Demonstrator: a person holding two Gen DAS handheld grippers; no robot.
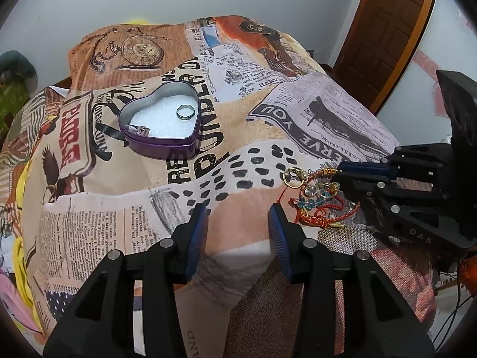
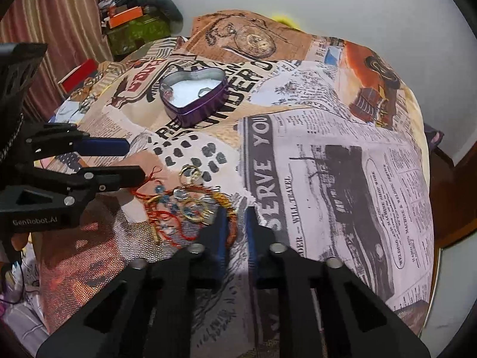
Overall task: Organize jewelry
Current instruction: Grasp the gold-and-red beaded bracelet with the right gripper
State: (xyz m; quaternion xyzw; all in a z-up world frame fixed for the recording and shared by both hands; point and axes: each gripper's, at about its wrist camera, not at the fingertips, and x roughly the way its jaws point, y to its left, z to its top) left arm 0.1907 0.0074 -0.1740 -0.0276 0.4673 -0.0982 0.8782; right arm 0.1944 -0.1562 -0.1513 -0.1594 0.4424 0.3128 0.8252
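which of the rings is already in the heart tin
The plain silver band, lying on the white padding by the right lobe of the purple heart tin. The gold rings sit outside it, tangled in the red-cord jewelry pile on the cloth.

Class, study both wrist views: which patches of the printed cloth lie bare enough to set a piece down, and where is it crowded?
Bare cloth lies between the heart-shaped tin and the jewelry pile, and across the newspaper print right of the pile in the right wrist view. It is crowded at the pile, where the right gripper is shut on a gold piece.
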